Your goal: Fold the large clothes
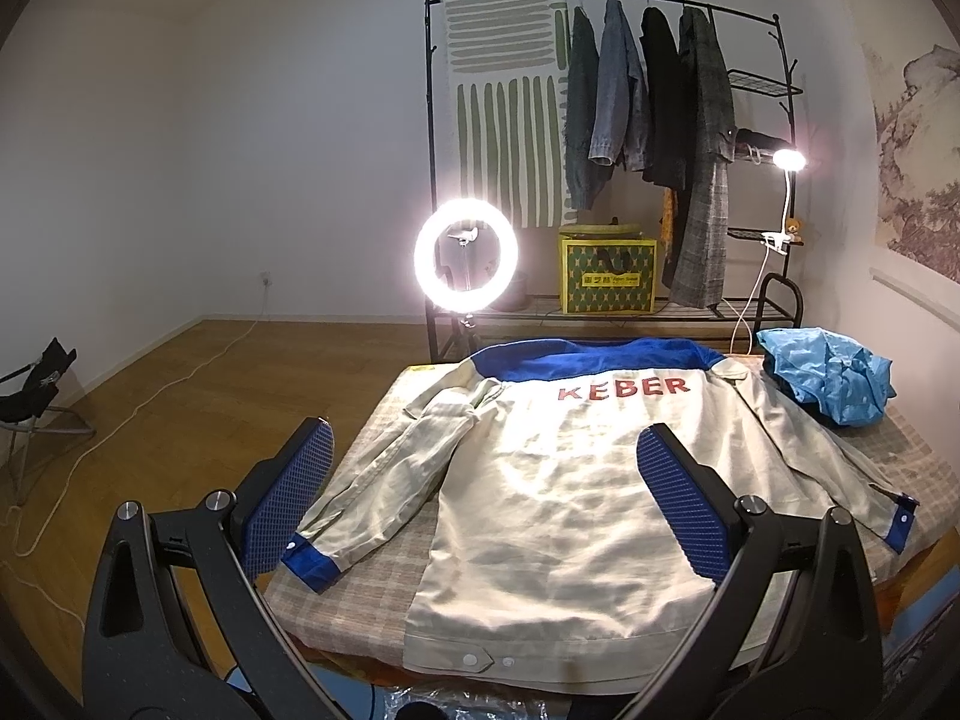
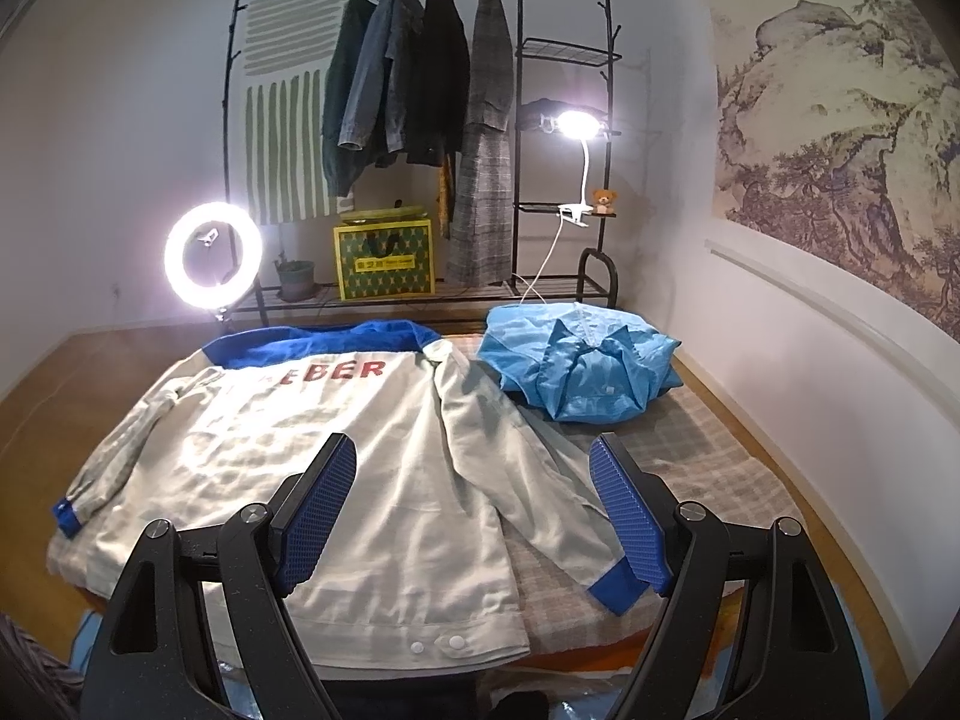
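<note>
A beige jacket [image 1: 558, 498] with a blue yoke and red lettering lies spread flat, back side up, on the checked cloth of the tabletop [image 1: 360, 588], its hem nearest both cameras and its collar farthest away. The left hand-held gripper [image 1: 480, 504] hovers above the near part of the jacket with its two blue-padded fingers [image 1: 288, 498] wide apart and nothing between them; one finger sits out over the jacket's left sleeve and its blue cuff [image 1: 312, 564], the other over the jacket's body. The right hand-held gripper [image 2: 480, 516] likewise hangs above the jacket with its fingers [image 2: 630, 516] spread apart and empty; between them lie the jacket's right side and its right sleeve, and the sleeve's blue cuff [image 2: 618, 591] lies just under the tip side of the outer finger. The snap buttons on the hem band [image 2: 432, 645] show close below this gripper.

Ahead and to the right of the right hand-held gripper, at the far right of the tabletop, rests a crumpled light blue garment [image 2: 582, 366], touching or nearly touching the jacket's shoulder. Beyond the tabletop, straight ahead of both grippers, stands a black clothes rack [image 1: 660, 120] hung with dark coats, a lit ring light [image 1: 465, 261] to its left, a yellow box [image 1: 609, 276] on its lower shelf and a clip lamp [image 1: 789, 159] on its right
</note>
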Tool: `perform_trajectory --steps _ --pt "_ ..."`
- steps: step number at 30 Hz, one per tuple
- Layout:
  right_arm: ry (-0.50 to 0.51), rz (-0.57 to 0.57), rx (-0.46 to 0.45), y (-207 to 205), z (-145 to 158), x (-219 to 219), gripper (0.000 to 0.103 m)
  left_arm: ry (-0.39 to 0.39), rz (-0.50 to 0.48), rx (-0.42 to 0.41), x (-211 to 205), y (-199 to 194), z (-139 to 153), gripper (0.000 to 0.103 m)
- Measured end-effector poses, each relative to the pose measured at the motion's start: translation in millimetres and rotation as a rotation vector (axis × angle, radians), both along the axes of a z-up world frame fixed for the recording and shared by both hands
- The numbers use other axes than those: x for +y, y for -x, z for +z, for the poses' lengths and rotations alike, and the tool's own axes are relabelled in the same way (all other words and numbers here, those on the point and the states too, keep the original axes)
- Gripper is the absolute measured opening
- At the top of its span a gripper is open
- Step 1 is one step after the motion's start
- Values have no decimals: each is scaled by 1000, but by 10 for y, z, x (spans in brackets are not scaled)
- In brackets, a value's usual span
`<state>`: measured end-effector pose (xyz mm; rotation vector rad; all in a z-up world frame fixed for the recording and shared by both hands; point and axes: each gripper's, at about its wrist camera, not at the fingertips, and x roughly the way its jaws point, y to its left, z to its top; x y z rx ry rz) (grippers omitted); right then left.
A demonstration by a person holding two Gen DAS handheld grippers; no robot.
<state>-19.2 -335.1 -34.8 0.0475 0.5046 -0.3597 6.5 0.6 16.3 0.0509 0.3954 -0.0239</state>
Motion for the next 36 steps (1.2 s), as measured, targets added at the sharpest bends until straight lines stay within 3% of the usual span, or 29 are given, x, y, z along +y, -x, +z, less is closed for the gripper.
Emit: perform_trajectory --steps 12,23,29,33,36 --pt "-16 56 18 -379 -126 173 80 -25 49 31 227 -378 -287 103" --pt "-40 157 59 -995 -345 492 80 -34 136 112 940 -985 -766 103" --pt "-59 231 59 -1369 -433 682 80 29 151 216 1486 -1490 -1084 103" --pt "-70 284 27 -1597 -546 796 80 112 161 311 1939 -1826 -1380 103" --pt "-85 329 71 -1804 -649 898 80 162 178 381 2209 -2024 -1644 103"
